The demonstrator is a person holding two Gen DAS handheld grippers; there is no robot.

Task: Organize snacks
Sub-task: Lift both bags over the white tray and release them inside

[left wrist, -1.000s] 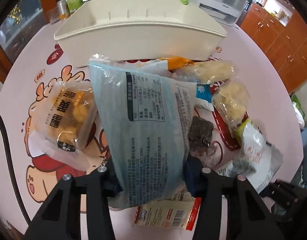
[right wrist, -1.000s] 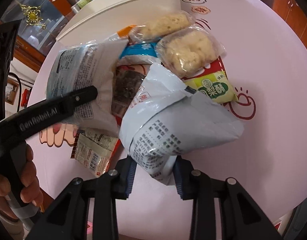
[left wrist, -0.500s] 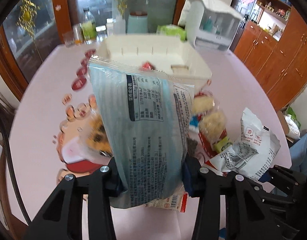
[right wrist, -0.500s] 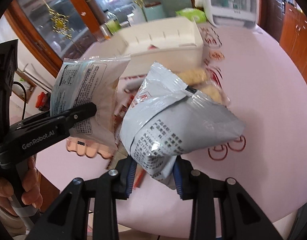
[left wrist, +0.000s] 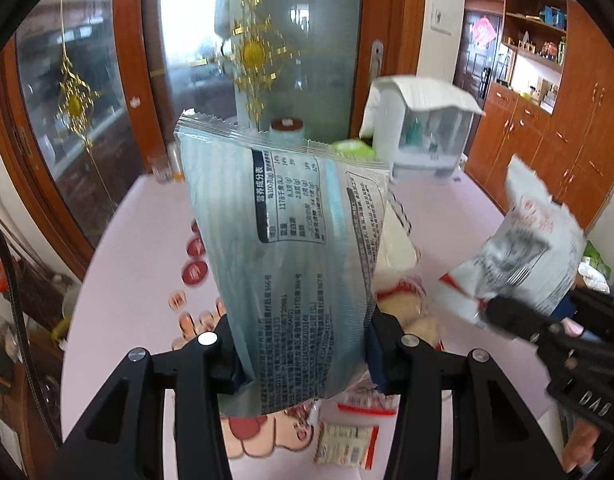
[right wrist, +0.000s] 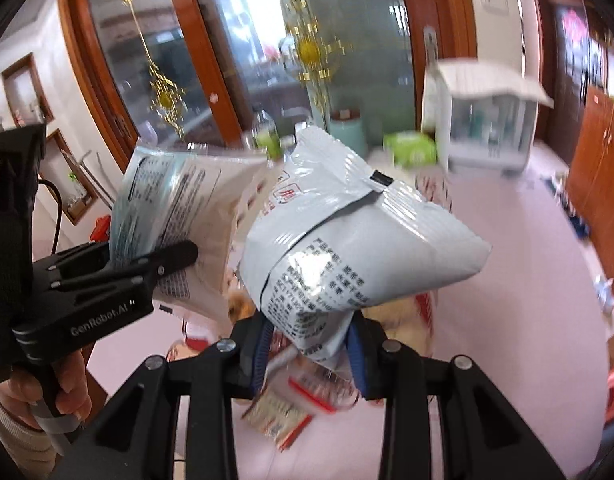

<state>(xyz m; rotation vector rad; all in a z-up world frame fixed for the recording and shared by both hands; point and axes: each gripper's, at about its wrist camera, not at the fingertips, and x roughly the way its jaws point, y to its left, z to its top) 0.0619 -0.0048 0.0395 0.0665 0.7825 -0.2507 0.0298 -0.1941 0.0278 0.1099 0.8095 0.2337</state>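
Holding two snack bags up over the pink table (left wrist: 139, 240), the person has a good start. The left gripper (left wrist: 303, 354) squeezes the blue bag (left wrist: 283, 240) near its bottom. The right gripper (right wrist: 309, 350) pinches the white bag (right wrist: 359, 248) by one corner. More snacks (right wrist: 279, 412) lie on the table below. I think the white bag could slip, so carry both slowly and keep them apart.
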